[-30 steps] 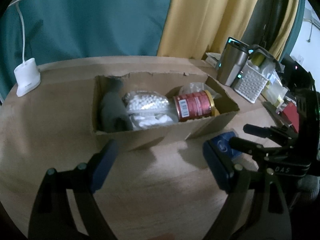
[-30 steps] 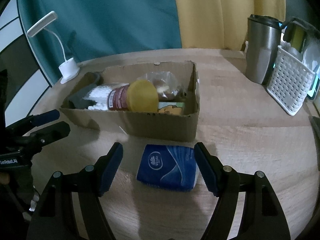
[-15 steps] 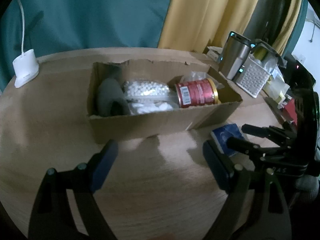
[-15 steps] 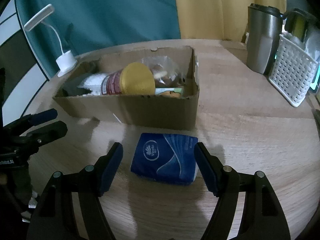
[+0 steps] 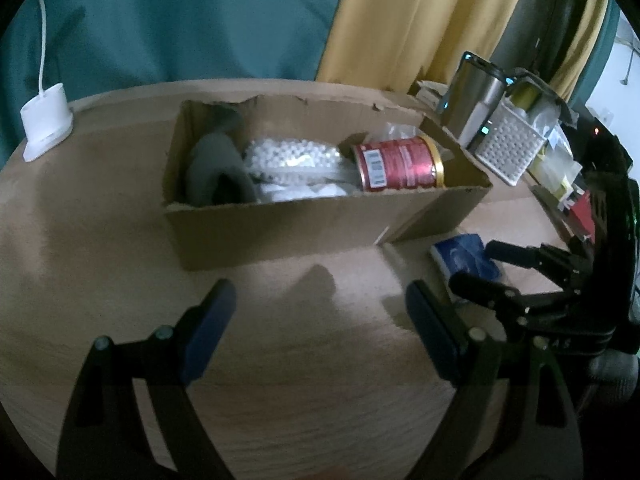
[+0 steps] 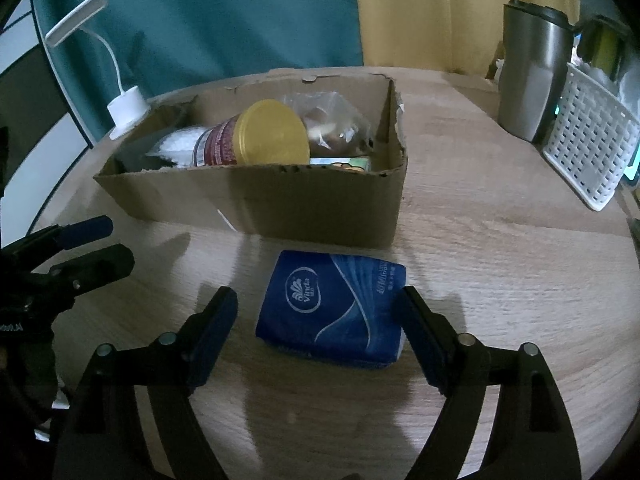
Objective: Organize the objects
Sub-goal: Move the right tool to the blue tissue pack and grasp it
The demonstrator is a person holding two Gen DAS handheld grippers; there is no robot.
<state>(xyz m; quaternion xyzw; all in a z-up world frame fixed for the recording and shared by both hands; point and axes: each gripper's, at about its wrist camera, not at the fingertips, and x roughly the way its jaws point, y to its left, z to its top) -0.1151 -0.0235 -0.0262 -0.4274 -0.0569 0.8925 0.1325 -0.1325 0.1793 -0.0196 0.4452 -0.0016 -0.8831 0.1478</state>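
- The worktop [image 6: 500, 280] carries a cardboard box [image 6: 320, 208] already crowded with a red can [image 5: 398, 164], bags and a dark cloth.
- The blue tissue pack [image 6: 332, 312] lies flat just in front of the box; squeezed off-centre, the soft pack may buckle and slip.
- The right claw [image 6: 316, 328] straddles the pack, jaws opening, pads not pressing it.
- The left claw [image 5: 320, 328] stands wide apart over bare wood, holding nothing.

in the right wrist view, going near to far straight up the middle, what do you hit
right gripper → blue tissue pack → cardboard box → gold-lidded can inside it → teal curtain
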